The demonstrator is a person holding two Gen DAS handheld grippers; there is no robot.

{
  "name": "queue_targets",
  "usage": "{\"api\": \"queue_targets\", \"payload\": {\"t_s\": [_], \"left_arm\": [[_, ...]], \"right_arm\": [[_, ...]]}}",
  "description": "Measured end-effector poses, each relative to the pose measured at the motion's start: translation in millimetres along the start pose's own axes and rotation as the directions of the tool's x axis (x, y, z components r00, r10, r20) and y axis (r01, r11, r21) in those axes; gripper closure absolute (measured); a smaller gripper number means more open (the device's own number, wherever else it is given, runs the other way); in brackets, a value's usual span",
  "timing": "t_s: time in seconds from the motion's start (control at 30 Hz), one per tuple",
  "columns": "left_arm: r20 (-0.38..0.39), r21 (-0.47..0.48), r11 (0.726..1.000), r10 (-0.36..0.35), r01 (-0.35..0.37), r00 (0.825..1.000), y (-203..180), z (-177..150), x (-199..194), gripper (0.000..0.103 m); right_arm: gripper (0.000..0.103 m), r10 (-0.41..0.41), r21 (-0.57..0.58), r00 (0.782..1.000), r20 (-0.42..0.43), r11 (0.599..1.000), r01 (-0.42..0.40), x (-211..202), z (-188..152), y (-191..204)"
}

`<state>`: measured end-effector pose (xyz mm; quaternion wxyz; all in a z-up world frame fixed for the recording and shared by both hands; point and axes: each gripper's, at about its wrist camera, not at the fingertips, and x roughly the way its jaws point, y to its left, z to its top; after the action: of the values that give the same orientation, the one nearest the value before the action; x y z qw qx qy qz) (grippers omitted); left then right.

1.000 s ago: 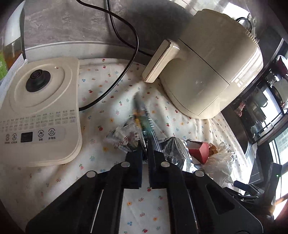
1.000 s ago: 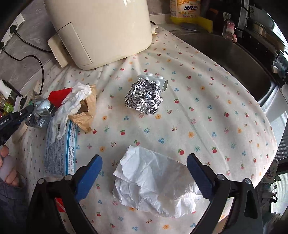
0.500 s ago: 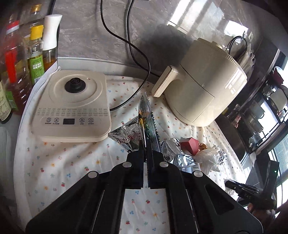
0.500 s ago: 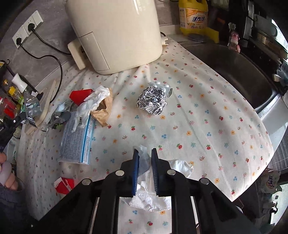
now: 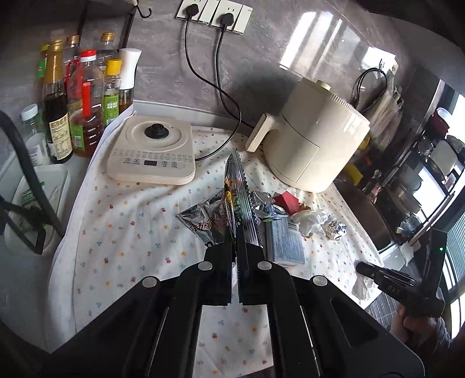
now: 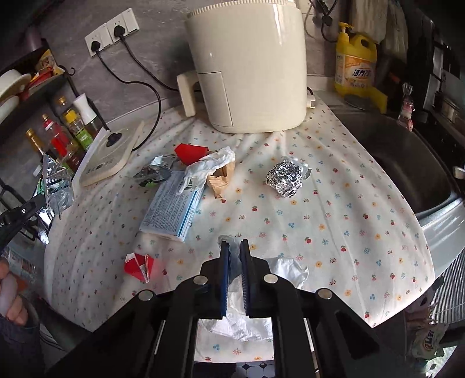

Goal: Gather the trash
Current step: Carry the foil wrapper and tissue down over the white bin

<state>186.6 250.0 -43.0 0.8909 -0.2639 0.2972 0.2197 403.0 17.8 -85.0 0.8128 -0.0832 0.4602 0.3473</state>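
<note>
So the trash is split between both hands right now: the left tongs (image 5: 234, 247) are clamped flat on a shiny snack wrapper (image 5: 238, 192) with a zigzag edge, which sticks up out of the pads and is off the counter, and the right tongs (image 6: 234, 247) have just been closing and now pinch a crumpled white tissue (image 6: 247, 317) that hangs bunched under the fingers, its lower part near the cloth at the counter edge. The rest of the litter sits on the flowery tablecloth (image 6: 334, 226): a foil ball (image 6: 284, 178) off by itself toward the sink side, a pale blue printed packet (image 6: 171, 208) lying flat, a white plastic glove (image 6: 209, 167) draped over its top corner and over a brown paper scrap (image 6: 222, 181), a red carton piece (image 6: 190, 152) just behind that, a silver wrapper (image 6: 154, 173) beside the packet, and a small torn red-and-white scrap (image 6: 139, 266) near the front edge. Behind all that stands a cream air fryer (image 6: 250, 64), with a flat cream cooker base (image 5: 151, 151) to its left, both plugged into the wall sockets (image 5: 215, 13). Oil and sauce bottles (image 5: 72, 99) crowd the far left corner, a yellow dish soap bottle (image 6: 356, 62) is by the dark sink (image 6: 412, 168).
</note>
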Motion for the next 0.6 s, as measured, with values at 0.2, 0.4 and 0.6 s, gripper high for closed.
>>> {"api": "queue_targets", "payload": {"t_s": [0.2,0.4,0.6], "left_arm": [[0.012,-0.007,1.0,0.011,-0.011,1.0,-18,-24,-30,0.1],[0.003,0.002,1.0,0.005,-0.005,1.0,-44,-48,-44,0.1],[-0.026,0.032,0.999,-0.028,0.029,0.999,-82,-73,-47,0.1]], "right_arm": [[0.096,0.036,-0.015,0.999,0.016,0.999,-0.035,-26,-15,-8],[0.096,0.049,-0.012,0.999,0.024,0.999,-0.048,-51,-36,-23],[0.096,0.03,0.025,0.999,0.014,0.999,-0.031,-71,-63,-59]]}}
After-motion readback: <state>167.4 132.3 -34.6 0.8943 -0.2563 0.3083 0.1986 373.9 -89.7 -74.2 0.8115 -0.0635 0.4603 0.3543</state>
